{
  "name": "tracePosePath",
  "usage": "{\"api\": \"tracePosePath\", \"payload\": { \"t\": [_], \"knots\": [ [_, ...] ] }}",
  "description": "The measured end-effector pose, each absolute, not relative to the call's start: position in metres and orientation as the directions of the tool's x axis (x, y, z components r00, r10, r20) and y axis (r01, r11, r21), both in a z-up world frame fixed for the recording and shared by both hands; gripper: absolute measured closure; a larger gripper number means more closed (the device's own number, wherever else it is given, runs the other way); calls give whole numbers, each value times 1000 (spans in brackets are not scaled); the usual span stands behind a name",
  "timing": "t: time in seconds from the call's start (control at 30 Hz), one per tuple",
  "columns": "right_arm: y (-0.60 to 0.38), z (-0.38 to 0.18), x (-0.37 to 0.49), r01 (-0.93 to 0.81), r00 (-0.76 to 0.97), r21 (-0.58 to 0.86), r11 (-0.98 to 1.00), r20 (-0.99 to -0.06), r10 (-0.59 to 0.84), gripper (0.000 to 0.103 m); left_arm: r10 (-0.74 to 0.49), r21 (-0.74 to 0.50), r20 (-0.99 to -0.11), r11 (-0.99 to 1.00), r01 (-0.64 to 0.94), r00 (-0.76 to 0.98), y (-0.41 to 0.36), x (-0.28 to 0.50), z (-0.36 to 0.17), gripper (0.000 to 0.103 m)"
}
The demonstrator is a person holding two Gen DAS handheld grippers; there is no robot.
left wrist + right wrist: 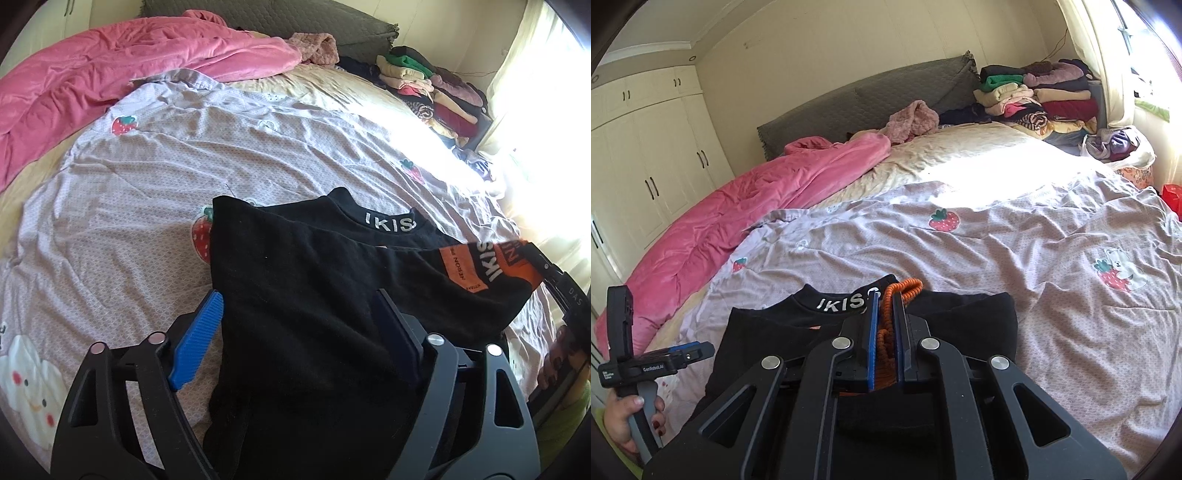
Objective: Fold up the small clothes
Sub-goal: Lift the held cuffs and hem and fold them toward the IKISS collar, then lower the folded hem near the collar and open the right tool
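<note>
A small black top (314, 280) with a white-lettered collar and an orange sleeve patch lies on the lilac strawberry-print sheet (147, 184). My left gripper (299, 306) is open, its blue fingers (199, 343) spread over the top's left edge, holding nothing. My right gripper (885, 295) is shut on the orange-trimmed sleeve edge (886, 332) of the black top (798, 332), just right of the collar. In the right wrist view the left gripper (657, 362) shows at the far left in a hand. In the left wrist view the right gripper's body (554, 280) reaches the orange patch.
A pink quilt (110, 74) lies bunched at the far left of the bed. Stacks of folded clothes (1038, 99) stand at the far right by the grey headboard (868, 99). A bright window is on the right. White wardrobes (646, 155) line the left wall.
</note>
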State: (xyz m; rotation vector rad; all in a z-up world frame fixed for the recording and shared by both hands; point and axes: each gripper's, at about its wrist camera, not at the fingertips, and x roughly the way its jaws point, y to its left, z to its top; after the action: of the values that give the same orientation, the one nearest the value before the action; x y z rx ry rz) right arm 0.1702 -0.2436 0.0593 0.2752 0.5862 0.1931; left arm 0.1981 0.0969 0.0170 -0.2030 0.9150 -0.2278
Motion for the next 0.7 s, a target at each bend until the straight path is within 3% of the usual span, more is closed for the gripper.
{"api": "tracePosePath", "payload": {
  "t": [0.23,0.53,0.63,0.7],
  "knots": [
    [-252,52,171,-76,814,307,948,-530,237,97,-295,-290,-752,951,106,590,102,199,18,45],
    [-271,38,169,9,784,313,950,-591,188,94,-315,-272,-803,949,160,506,75,209,-14,46],
    [-280,36,166,27,778,317,948,-603,180,76,-303,-260,-815,953,157,494,76,208,-23,46],
    [-282,30,166,28,761,325,945,-620,191,73,-303,-258,-813,953,159,496,77,206,-25,46]
  ]
}}
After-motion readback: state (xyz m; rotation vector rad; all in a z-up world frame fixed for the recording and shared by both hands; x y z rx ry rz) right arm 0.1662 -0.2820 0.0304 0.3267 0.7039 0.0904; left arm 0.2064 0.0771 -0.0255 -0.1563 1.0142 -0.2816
